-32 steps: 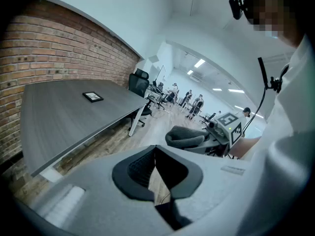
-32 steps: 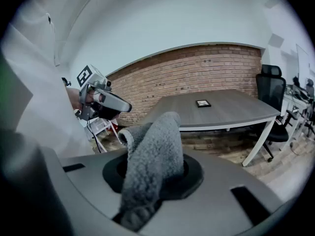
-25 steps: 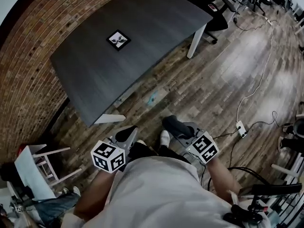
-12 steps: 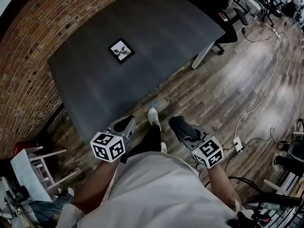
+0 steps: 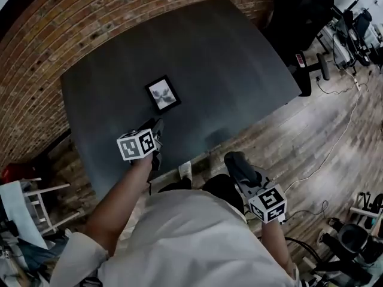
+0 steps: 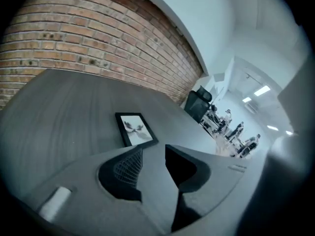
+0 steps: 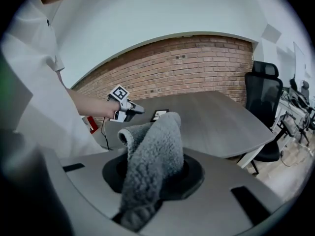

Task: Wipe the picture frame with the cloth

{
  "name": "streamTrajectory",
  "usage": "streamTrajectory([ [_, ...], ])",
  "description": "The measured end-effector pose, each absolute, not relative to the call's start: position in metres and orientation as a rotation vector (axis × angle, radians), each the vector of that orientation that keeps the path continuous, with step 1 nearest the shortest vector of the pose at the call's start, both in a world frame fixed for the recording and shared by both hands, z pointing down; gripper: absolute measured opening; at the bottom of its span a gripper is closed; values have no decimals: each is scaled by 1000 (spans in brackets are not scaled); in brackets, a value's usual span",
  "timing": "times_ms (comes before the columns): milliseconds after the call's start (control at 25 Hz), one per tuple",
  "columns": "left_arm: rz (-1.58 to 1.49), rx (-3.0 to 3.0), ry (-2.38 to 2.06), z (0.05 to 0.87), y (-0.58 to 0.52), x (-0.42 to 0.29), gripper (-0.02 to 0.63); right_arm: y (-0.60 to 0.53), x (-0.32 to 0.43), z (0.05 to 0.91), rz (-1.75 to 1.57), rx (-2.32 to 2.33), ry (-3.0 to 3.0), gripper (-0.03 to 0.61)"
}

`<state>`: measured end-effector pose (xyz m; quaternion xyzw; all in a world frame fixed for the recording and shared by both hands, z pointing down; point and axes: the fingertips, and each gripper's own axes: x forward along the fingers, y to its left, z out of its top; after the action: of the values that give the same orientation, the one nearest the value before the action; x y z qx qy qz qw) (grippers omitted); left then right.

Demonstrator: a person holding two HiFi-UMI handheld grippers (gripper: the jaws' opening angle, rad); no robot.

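Two grippers are in view; the left gripper [image 5: 157, 126] hangs over the near part of the table [image 5: 239, 64]; its jaws stand spread, having just been opening, with nothing between them; it points toward the picture frame [image 5: 163, 93], near it but apart from it; the picture frame lies flat on the dark table top, on the side toward the brick wall [image 5: 36, 94], clear of the edges; the right gripper [image 5: 234, 160] is off the table, over the wooden floor [image 5: 335, 130] beside the person's body; its jaws pinch a grey fluffy cloth [image 7: 157, 146], which rises folded from between them; cloth and picture frame are well apart.
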<state>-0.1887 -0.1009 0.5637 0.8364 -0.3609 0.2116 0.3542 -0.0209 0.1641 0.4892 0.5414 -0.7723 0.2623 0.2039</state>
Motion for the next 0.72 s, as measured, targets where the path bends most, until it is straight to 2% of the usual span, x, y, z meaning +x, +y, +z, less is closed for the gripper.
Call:
streamTrajectory([
  [360, 574, 1924, -1283, 629, -192, -175, 138, 73, 64, 499, 691, 1224, -2254, 81],
  [720, 653, 1744, -1534, 663, -218, -185, 141, -4, 160, 502, 640, 967, -2294, 81],
])
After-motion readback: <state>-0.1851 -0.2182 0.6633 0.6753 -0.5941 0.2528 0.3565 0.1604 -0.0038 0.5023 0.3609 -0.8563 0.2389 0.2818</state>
